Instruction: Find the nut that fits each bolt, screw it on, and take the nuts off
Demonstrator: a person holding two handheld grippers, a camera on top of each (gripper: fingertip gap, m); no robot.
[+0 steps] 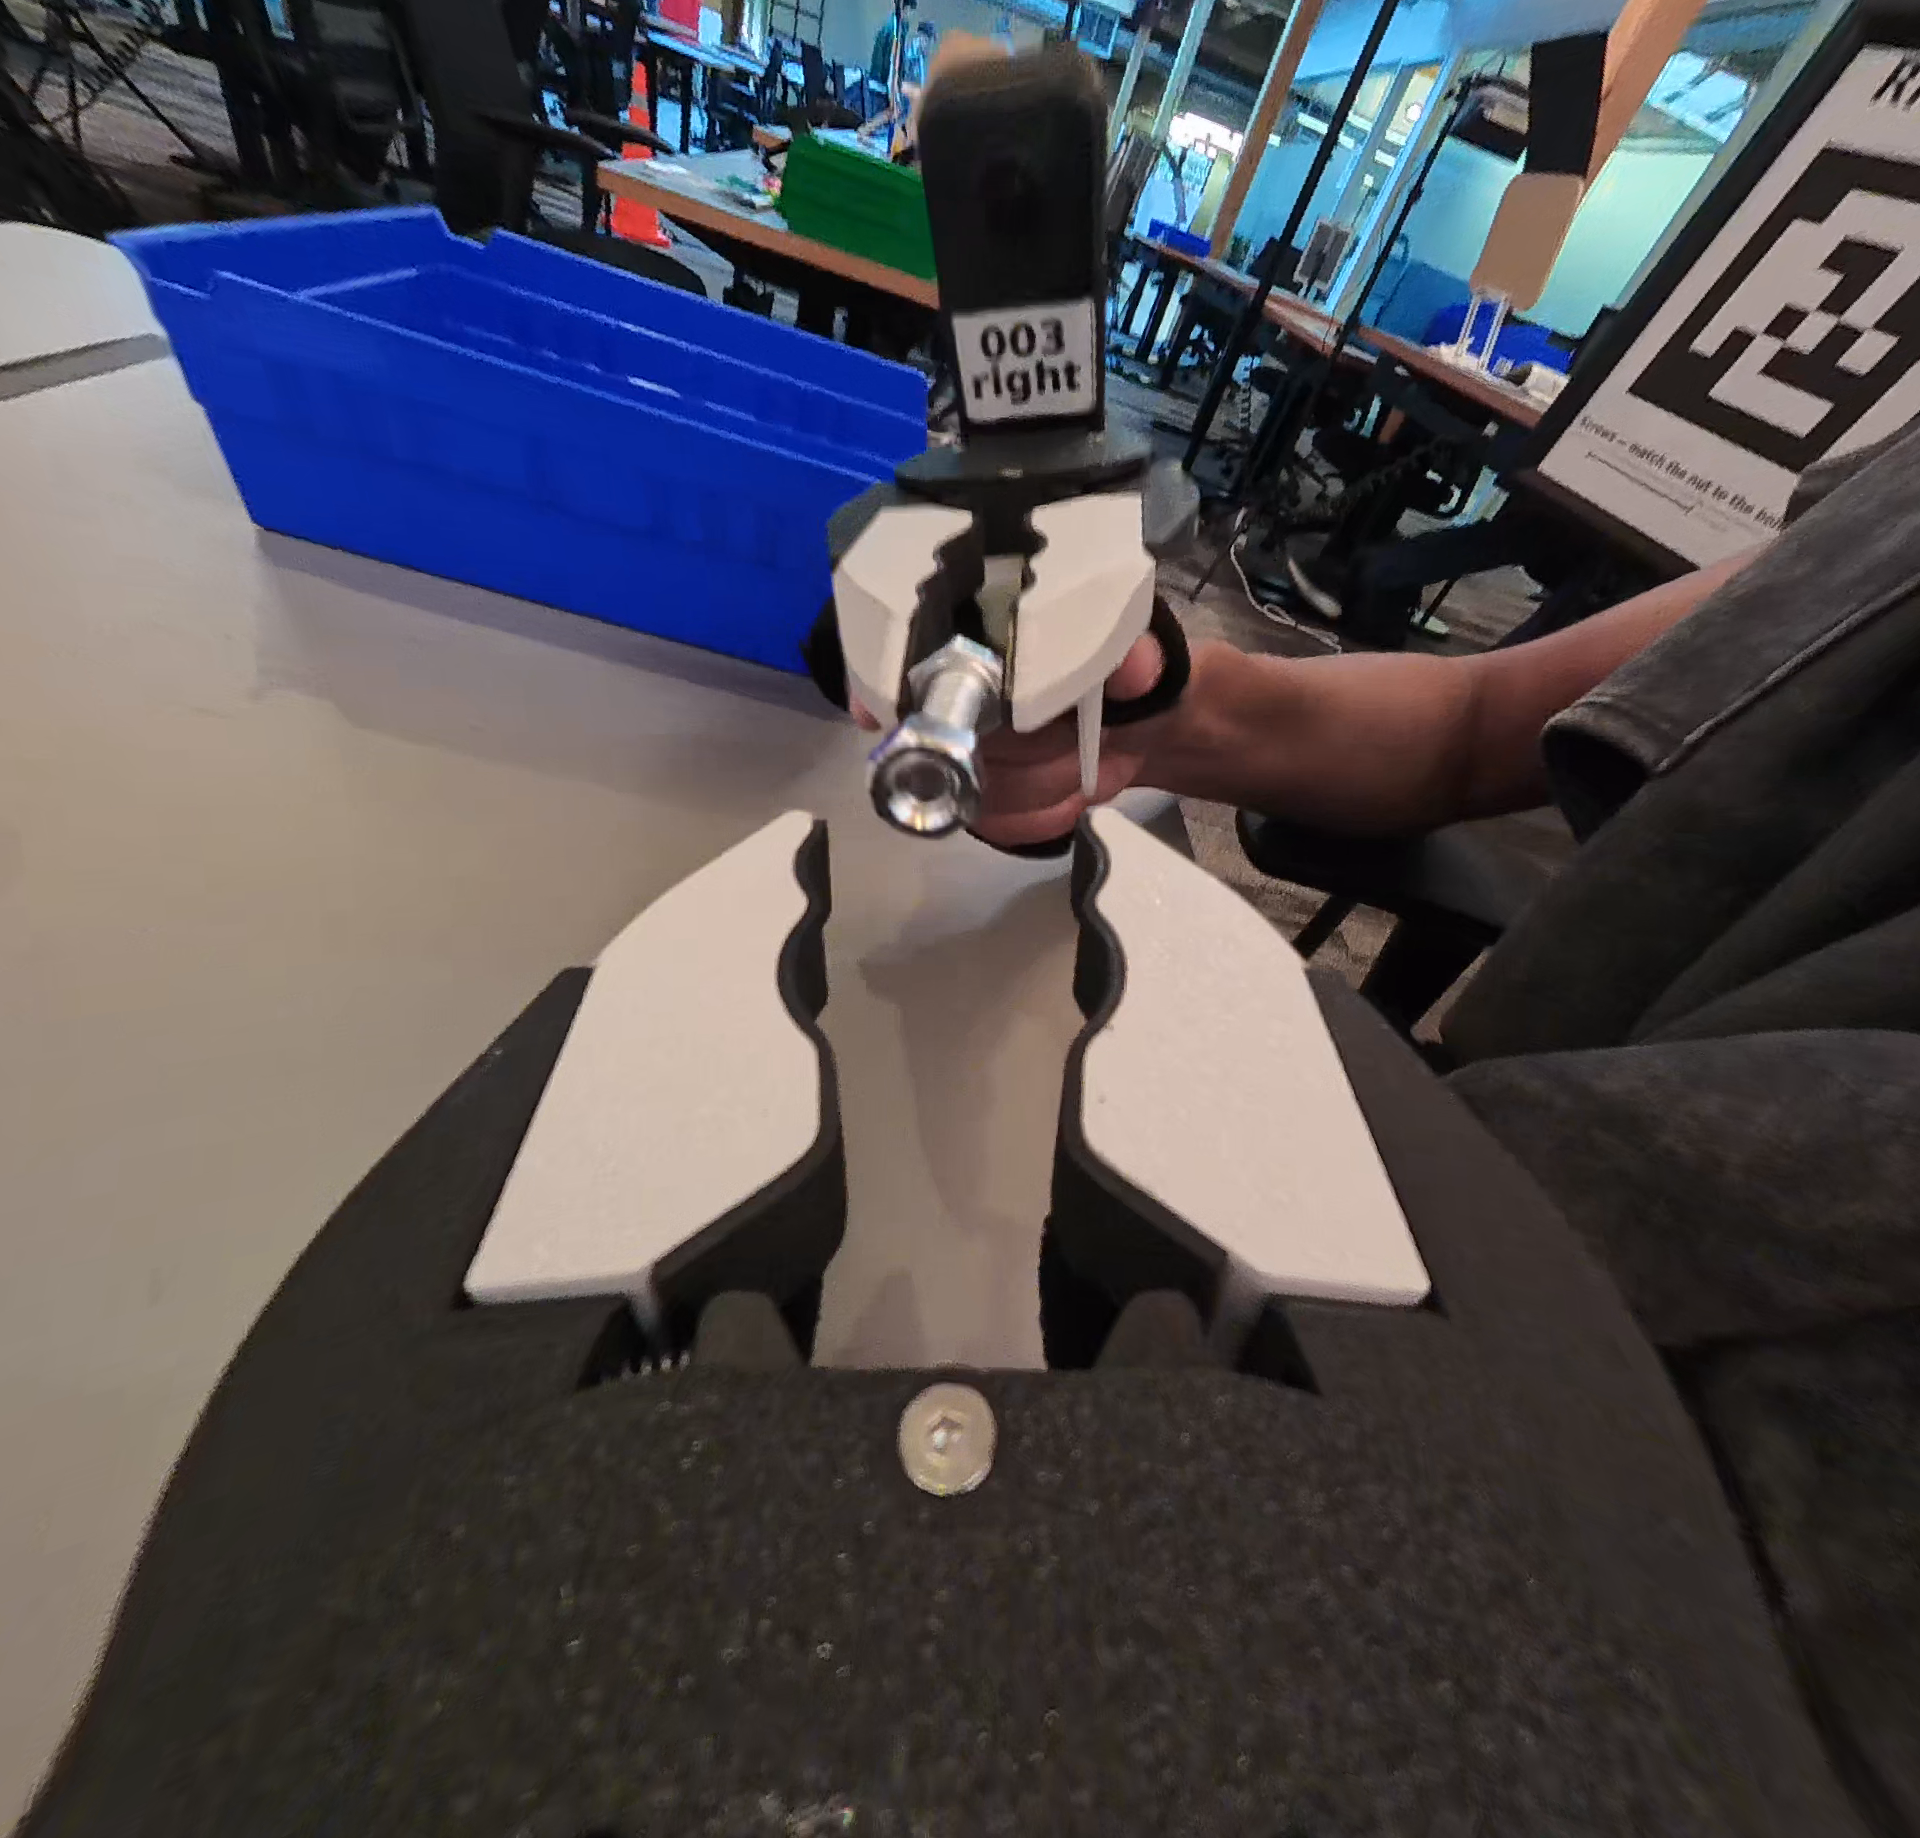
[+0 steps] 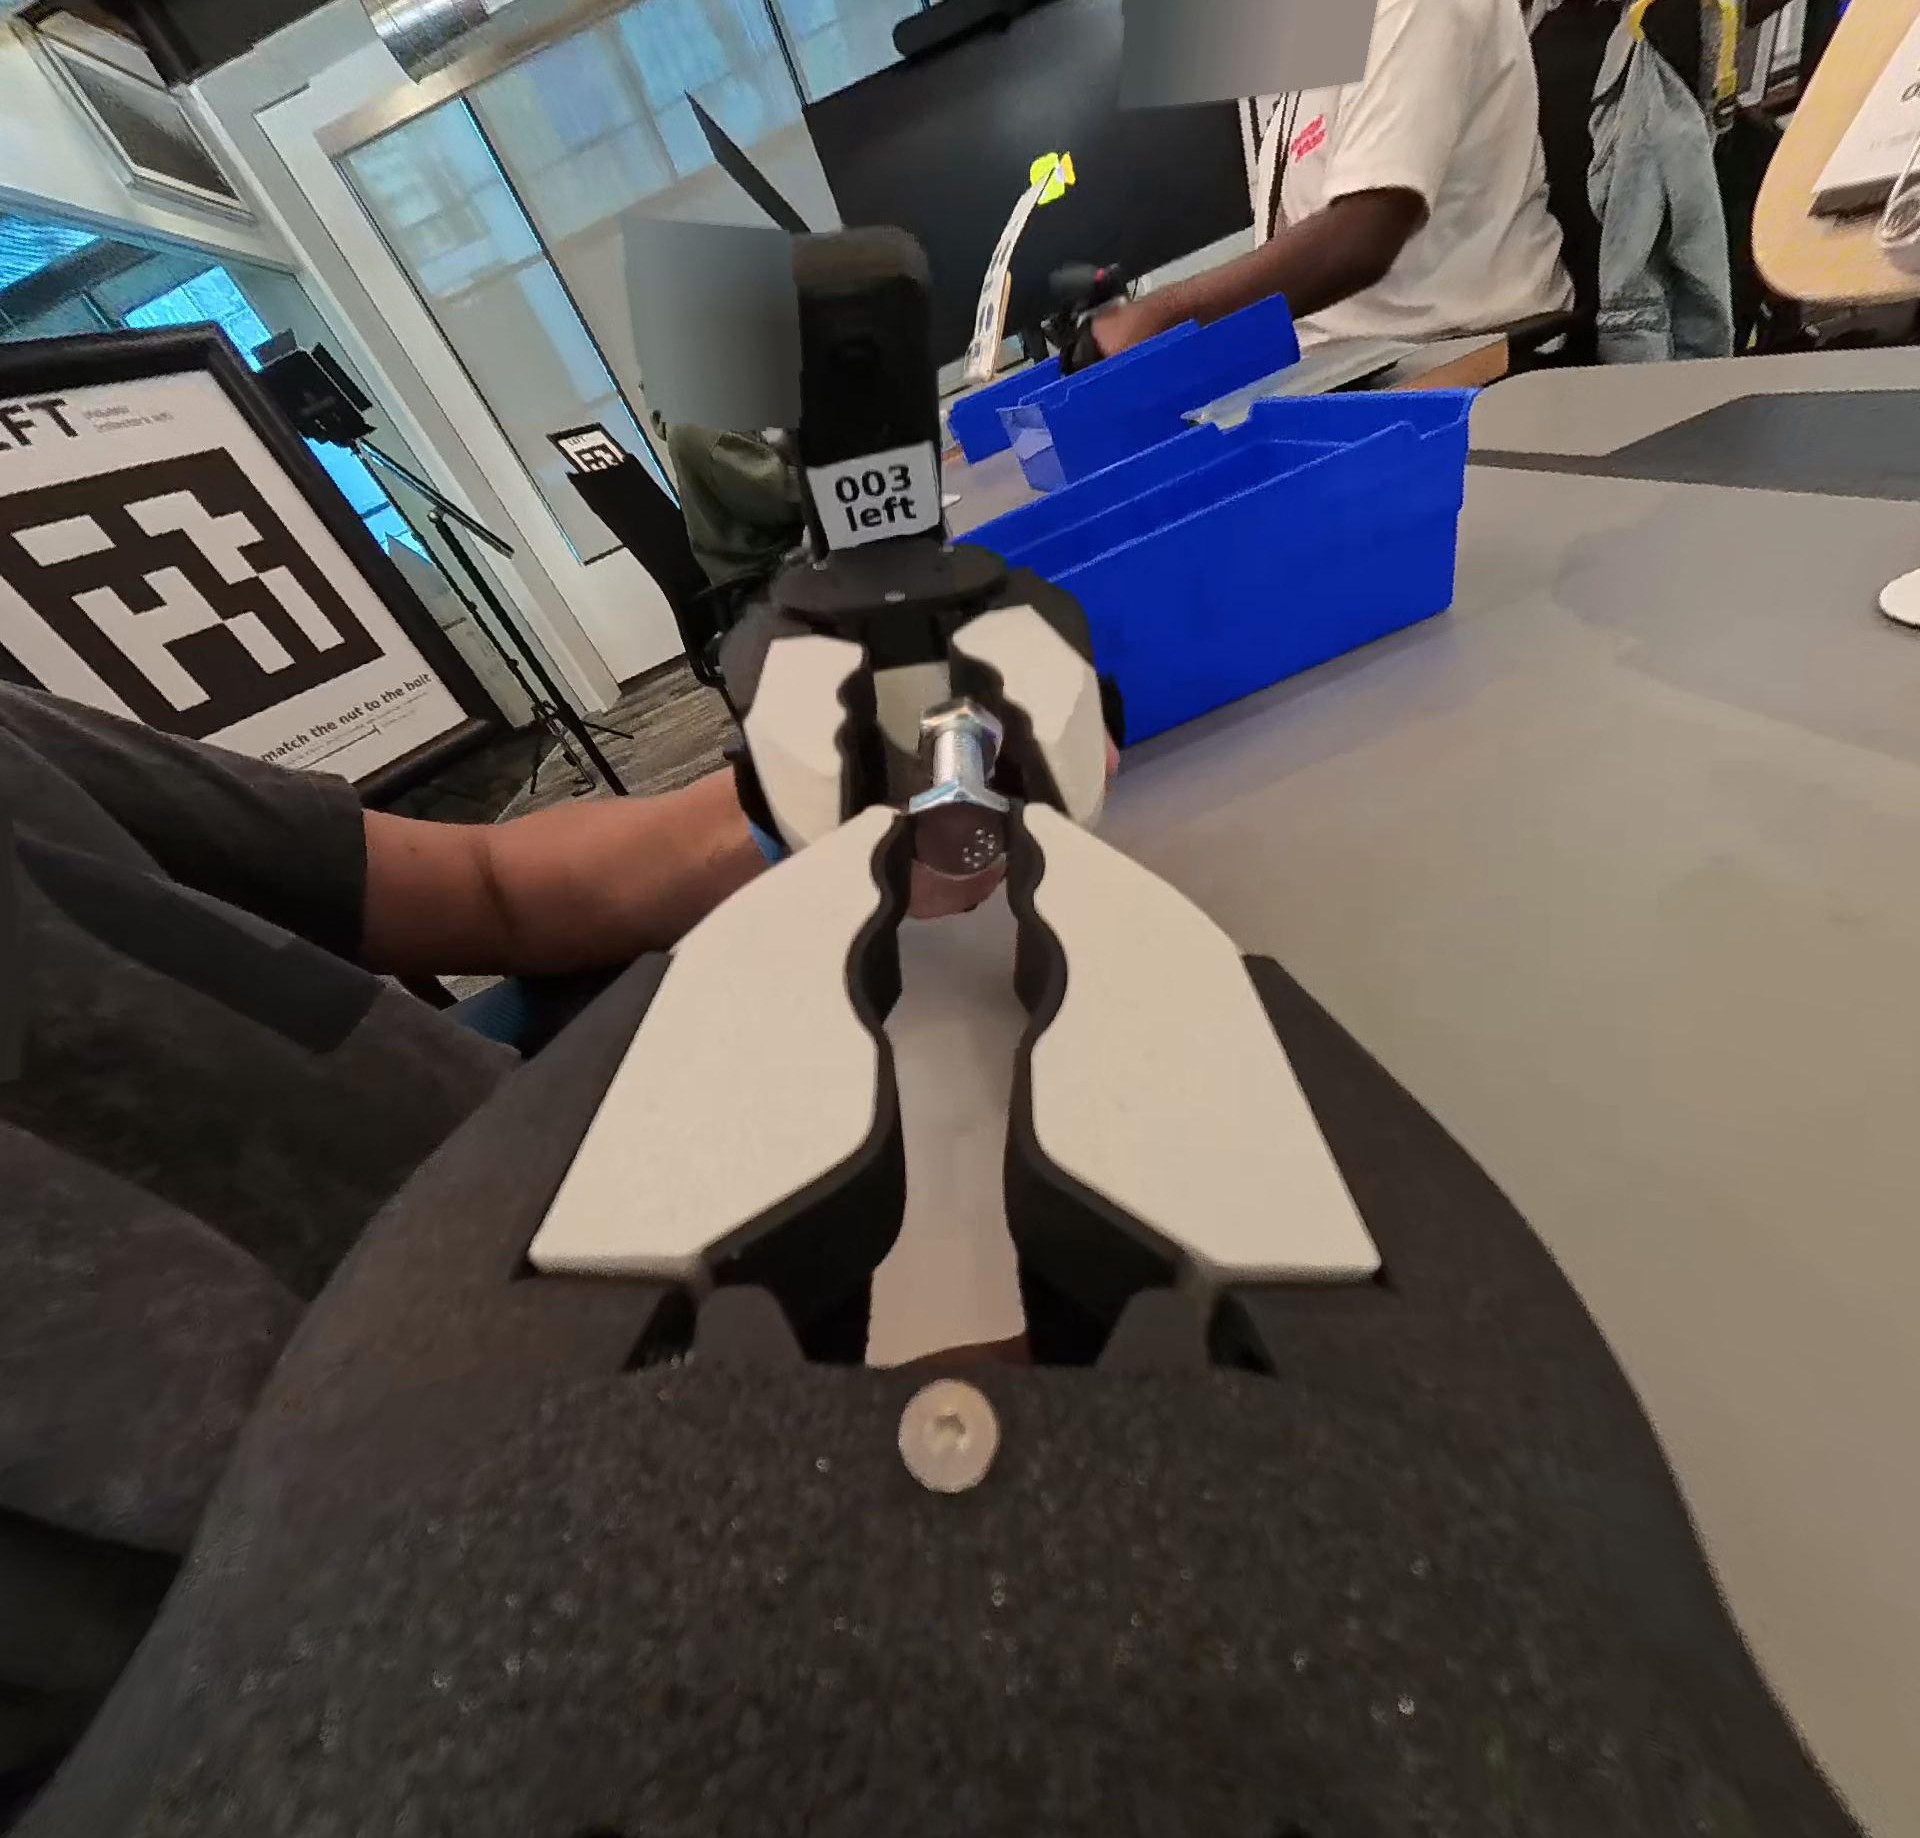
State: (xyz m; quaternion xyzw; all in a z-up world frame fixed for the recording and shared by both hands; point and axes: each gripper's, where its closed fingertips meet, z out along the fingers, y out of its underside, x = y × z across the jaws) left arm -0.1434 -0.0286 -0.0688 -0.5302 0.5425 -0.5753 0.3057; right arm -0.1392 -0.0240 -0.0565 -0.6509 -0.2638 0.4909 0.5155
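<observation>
My right gripper (image 2: pixel 958 838) is shut on the head of a silver bolt (image 2: pixel 958 765) and holds it above the grey table (image 2: pixel 1455 853), shank pointing away from me. A silver nut (image 2: pixel 956 720) sits on the bolt's far end. In the left wrist view the right gripper (image 1: pixel 961 676) faces me with the bolt (image 1: pixel 940 718) and its nut (image 1: pixel 925 786) sticking out towards my left gripper (image 1: pixel 951 838). The left gripper is open and empty, and the nut hangs just beyond its fingertips, apart from them. The left gripper also shows in the right wrist view (image 2: pixel 925 749), jaws apart around the nut end.
A blue plastic bin (image 1: pixel 520 438) stands on the table (image 1: pixel 312 853) behind the grippers, seen also in the right wrist view (image 2: pixel 1247 562). A framed marker board (image 1: pixel 1787 313) stands off the table's edge. A person in a white shirt (image 2: pixel 1434 126) sits at the back by more blue bins. Less than 4 cm separates the two grippers' tips.
</observation>
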